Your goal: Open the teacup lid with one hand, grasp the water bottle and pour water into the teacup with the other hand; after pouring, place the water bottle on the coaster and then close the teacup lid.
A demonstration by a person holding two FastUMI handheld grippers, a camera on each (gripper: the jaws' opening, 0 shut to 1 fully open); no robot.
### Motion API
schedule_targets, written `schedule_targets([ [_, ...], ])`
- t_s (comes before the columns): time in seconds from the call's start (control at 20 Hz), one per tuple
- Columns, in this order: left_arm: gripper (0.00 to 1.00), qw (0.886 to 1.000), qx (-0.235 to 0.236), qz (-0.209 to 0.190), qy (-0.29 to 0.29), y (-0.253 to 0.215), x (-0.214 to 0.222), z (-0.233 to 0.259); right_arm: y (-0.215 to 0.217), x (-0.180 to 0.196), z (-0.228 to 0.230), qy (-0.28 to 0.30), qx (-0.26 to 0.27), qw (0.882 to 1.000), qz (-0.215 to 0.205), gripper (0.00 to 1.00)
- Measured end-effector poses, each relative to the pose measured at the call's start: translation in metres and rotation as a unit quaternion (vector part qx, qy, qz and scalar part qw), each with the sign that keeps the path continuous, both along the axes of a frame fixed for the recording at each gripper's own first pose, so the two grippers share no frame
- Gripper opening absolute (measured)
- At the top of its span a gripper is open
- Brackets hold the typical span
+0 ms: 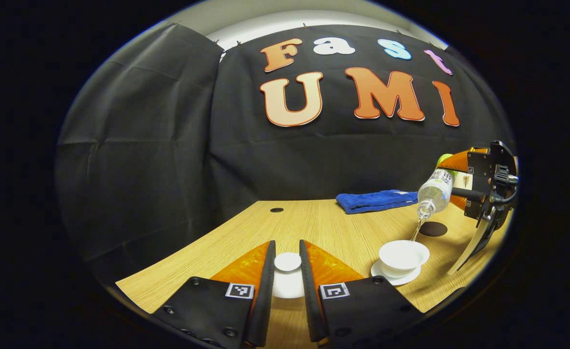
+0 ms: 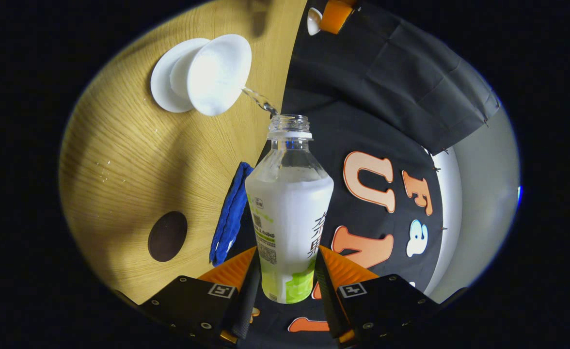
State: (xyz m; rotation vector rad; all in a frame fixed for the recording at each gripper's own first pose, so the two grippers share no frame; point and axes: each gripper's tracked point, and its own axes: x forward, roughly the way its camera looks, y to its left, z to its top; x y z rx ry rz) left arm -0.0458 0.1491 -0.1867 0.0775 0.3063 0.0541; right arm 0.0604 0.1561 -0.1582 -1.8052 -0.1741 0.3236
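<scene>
Bottle [image 2: 289,203] tilted, neck toward teacup [image 2: 217,72], water streaming in.

A folded blue towel [image 1: 376,200] lies on the wooden surface [image 1: 227,242] at about two o'clock in the left gripper view, near the back edge. A small dark hole [image 1: 276,210] sits at eleven o'clock.

Clear water bottle [image 2: 289,208], uncapped and tilted, is pouring into the open white teacup [image 1: 403,256] on its saucer [image 1: 394,276]; white lid [image 1: 288,261] is being held aloft; dark round coaster [image 1: 433,229] is lying bare.
</scene>
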Motion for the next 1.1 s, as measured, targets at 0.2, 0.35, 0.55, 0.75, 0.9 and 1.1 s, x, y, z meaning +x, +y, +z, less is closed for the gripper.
schedule_targets([
  [0.2,0.35,1.000,0.000,-0.002,-0.002,-0.001,0.003,0.001,-0.001,-0.007,0.004,-0.017,-0.016,1.000,0.011,0.62],
  [0.35,0.35,1.000,0.000,-0.004,-0.002,0.000,0.001,0.002,-0.001,-0.014,0.011,-0.031,-0.030,0.999,0.022,0.62],
  [0.55,0.35,1.000,0.001,-0.005,-0.004,0.000,0.001,0.003,0.006,-0.013,0.017,-0.045,-0.046,0.997,0.033,0.62],
  [0.75,0.35,1.000,-0.001,-0.005,-0.007,0.003,0.001,0.004,0.009,-0.008,0.023,-0.056,-0.063,0.996,0.043,0.63],
  [0.9,0.35,1.000,-0.002,-0.004,-0.006,0.004,-0.001,0.003,0.014,-0.006,0.029,-0.067,-0.078,0.993,0.053,0.63],
  [1.1,0.33,1.000,-0.005,-0.006,-0.006,0.003,-0.001,0.003,0.019,-0.003,0.037,-0.076,-0.086,0.992,0.060,0.63],
])
